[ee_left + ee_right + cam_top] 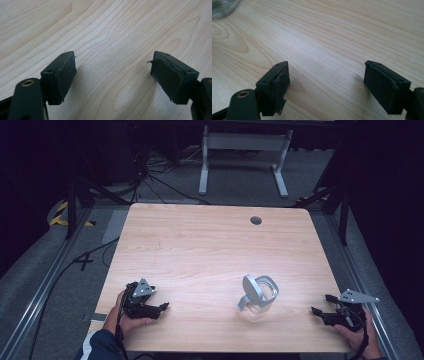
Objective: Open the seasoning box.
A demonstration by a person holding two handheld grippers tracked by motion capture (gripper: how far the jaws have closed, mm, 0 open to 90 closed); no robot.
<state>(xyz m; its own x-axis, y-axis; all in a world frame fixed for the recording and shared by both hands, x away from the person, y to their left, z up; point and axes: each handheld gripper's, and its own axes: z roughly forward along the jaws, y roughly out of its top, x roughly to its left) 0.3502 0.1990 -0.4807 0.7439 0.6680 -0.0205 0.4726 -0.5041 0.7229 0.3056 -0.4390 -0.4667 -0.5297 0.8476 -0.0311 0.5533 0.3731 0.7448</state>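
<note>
Glass jar (257, 296) with a grey hinged lid lies on its side on the worktop (200, 250), toward the near right. Both hands rest low at the near edge. Left gripper (162, 307) is spread wide, empty; right gripper (320, 305), likewise released, holds nothing and points toward the jar.

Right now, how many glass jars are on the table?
1: a clear glass jar with a metal clasp lid, near the front edge, closer to the right gripper.
</note>
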